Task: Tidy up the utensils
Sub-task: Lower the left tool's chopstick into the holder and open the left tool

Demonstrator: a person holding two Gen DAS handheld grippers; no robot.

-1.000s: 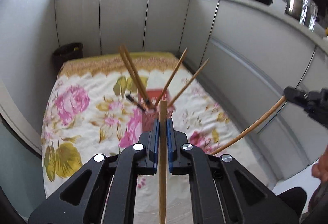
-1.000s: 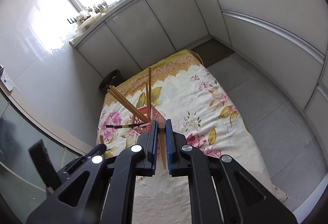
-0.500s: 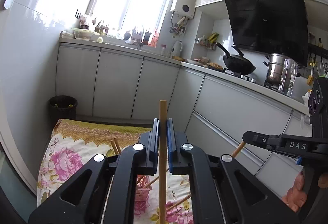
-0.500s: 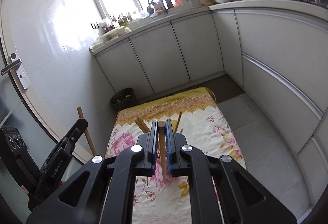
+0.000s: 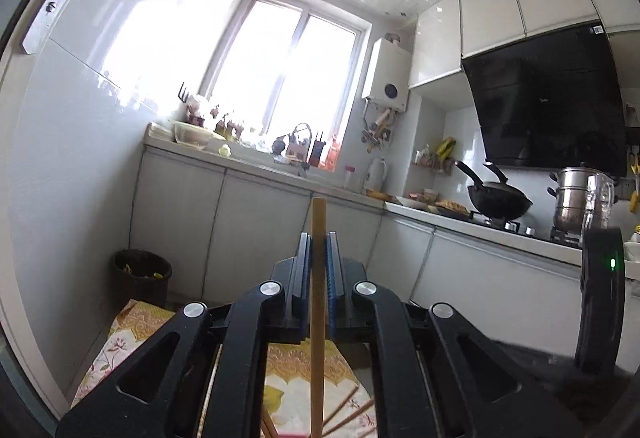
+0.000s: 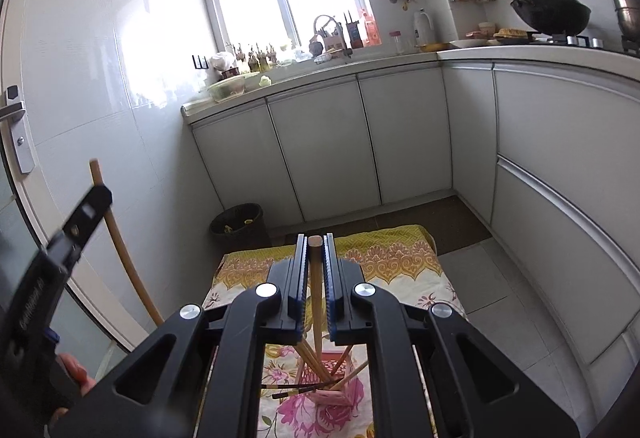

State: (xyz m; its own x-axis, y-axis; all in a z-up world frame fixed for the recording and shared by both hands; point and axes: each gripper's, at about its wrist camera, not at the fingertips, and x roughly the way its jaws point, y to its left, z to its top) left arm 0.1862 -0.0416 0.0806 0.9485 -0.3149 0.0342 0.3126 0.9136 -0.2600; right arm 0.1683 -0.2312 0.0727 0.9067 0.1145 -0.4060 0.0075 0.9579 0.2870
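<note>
My left gripper (image 5: 318, 250) is shut on a wooden chopstick (image 5: 318, 318) that stands upright between its blue pads and points level at the window wall. In the right wrist view that left gripper (image 6: 86, 207) appears at the left edge with its chopstick (image 6: 120, 246) sticking up. My right gripper (image 6: 315, 258) is shut on a second wooden chopstick (image 6: 315, 302). Below and beyond it a pink basket holder (image 6: 334, 384) stands on the floral cloth (image 6: 400, 258), with several wooden chopsticks leaning in it and dark chopsticks (image 6: 296, 389) beside it.
A dark waste bin (image 6: 238, 224) stands past the cloth's far left corner. White cabinets (image 6: 360, 145) line the back and right. A wok (image 5: 500, 199) and a steel pot (image 5: 576, 197) sit on the stove. A door with a handle (image 6: 14, 109) is at the left.
Both grippers rose and tipped upward, each keeping its chopstick. The left wrist view swung from the cloth and holder up to the window and counter; the holder slid low in the right wrist view.
</note>
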